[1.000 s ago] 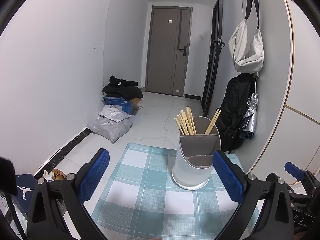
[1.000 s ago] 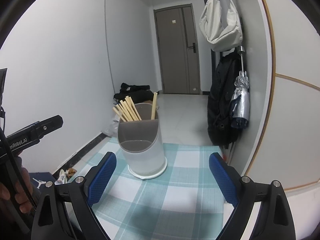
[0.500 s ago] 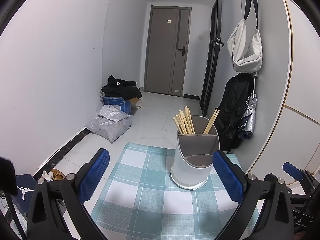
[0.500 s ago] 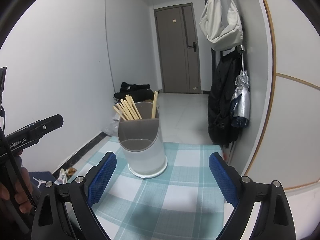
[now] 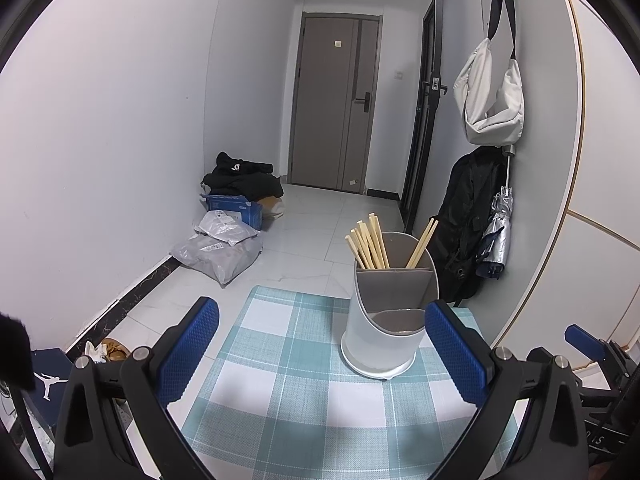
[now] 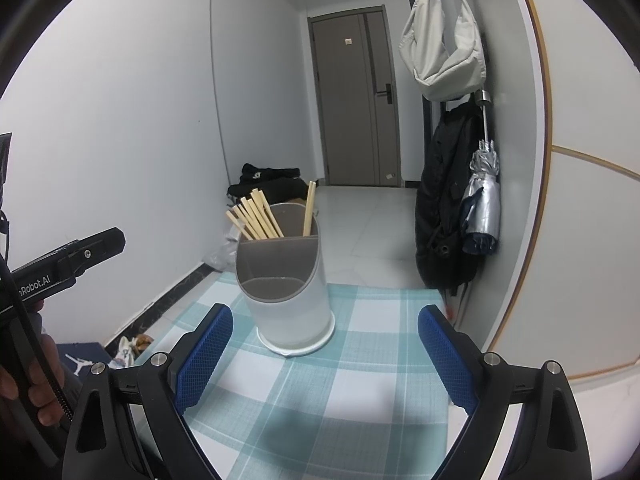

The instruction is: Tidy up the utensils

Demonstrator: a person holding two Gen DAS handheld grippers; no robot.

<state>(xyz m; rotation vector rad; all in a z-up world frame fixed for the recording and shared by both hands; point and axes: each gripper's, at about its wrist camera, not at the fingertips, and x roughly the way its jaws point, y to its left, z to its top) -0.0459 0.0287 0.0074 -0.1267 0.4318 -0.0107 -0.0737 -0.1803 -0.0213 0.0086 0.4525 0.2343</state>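
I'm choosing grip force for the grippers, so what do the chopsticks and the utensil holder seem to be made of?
The chopsticks look like bamboo or light wood: pale tan, matte, square-cut ends. The utensil holder looks like plastic: a smooth, satin white shell with a grey moulded insert and rim, thin walls. Neither material is certain from looks alone.

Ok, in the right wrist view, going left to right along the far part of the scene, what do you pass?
Hand holding the left gripper → chopsticks → utensil holder → black jacket → folded silver umbrella.
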